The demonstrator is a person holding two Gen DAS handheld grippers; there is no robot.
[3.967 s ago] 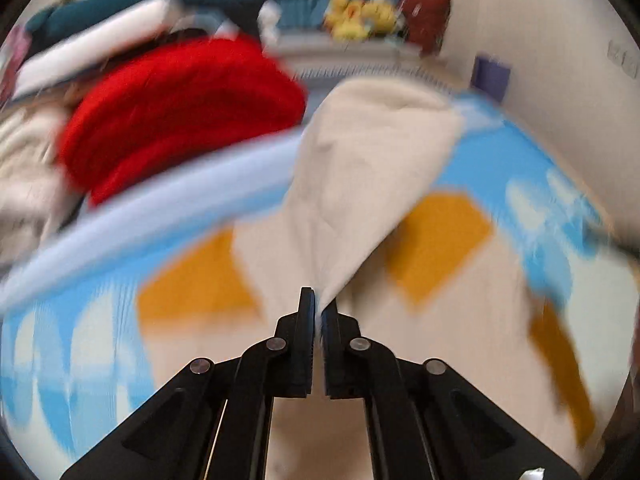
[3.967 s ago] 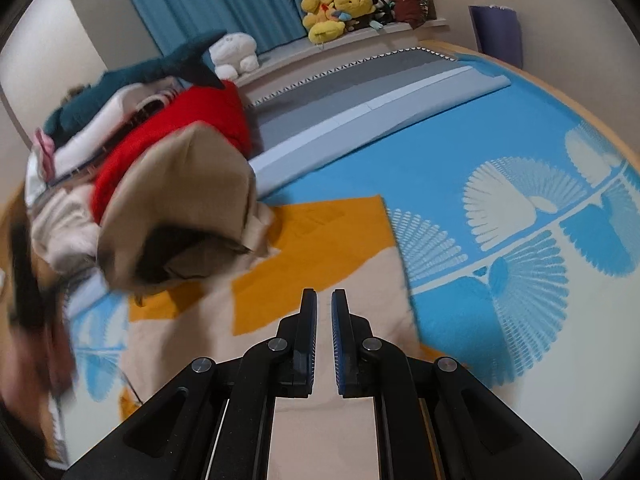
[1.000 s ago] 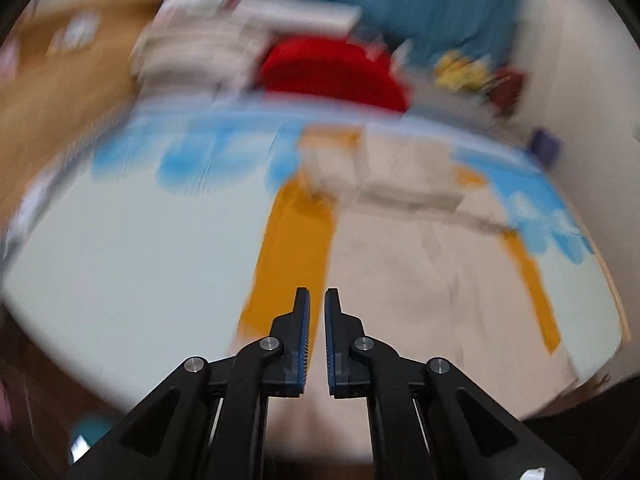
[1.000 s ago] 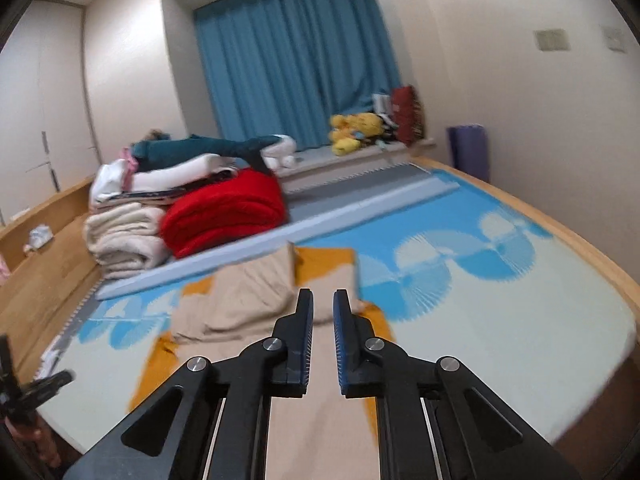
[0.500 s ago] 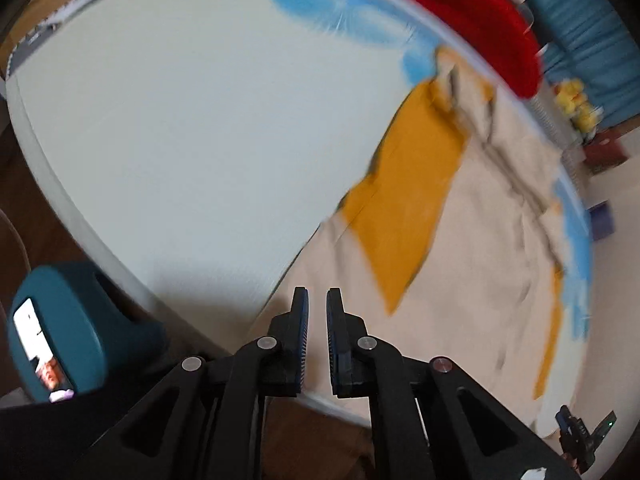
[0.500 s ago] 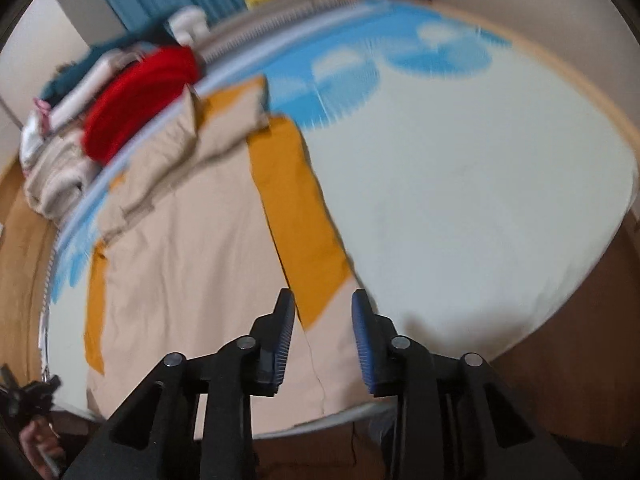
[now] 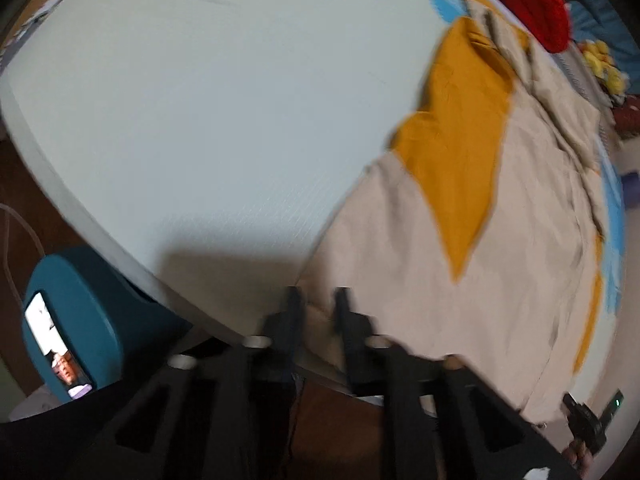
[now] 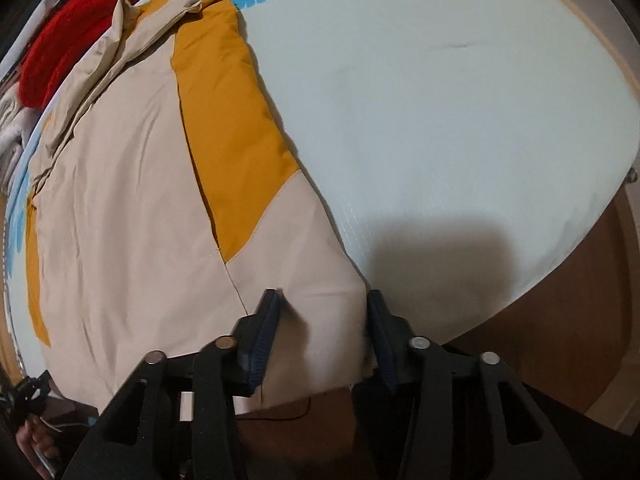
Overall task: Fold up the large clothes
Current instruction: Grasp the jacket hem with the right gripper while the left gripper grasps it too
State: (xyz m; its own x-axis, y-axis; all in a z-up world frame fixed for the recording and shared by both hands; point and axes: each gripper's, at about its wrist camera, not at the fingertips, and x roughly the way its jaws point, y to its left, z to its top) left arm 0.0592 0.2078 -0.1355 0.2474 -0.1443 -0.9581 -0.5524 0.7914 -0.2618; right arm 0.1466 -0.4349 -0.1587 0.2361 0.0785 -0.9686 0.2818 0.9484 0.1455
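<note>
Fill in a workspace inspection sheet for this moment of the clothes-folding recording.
Surface: pale mat with blue print at the far end.
Job's things: beige and mustard garment spread flat, hem at the mat's near edge.
Clutter: red blanket beyond the garment; teal device with lit screen.
Grippers: left gripper closing on one hem corner; right gripper closing, hem between the jaws, not yet pinched.
Cables: thin dark cord below the hem.
Surroundings: wooden floor; plush toys far back.

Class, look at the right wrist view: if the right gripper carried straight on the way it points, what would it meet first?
Most likely the beige hem of the garment. The right gripper points down at it with the jaws closing either side of that corner; the mat probably lies just beneath, though depth is hard to judge.
</note>
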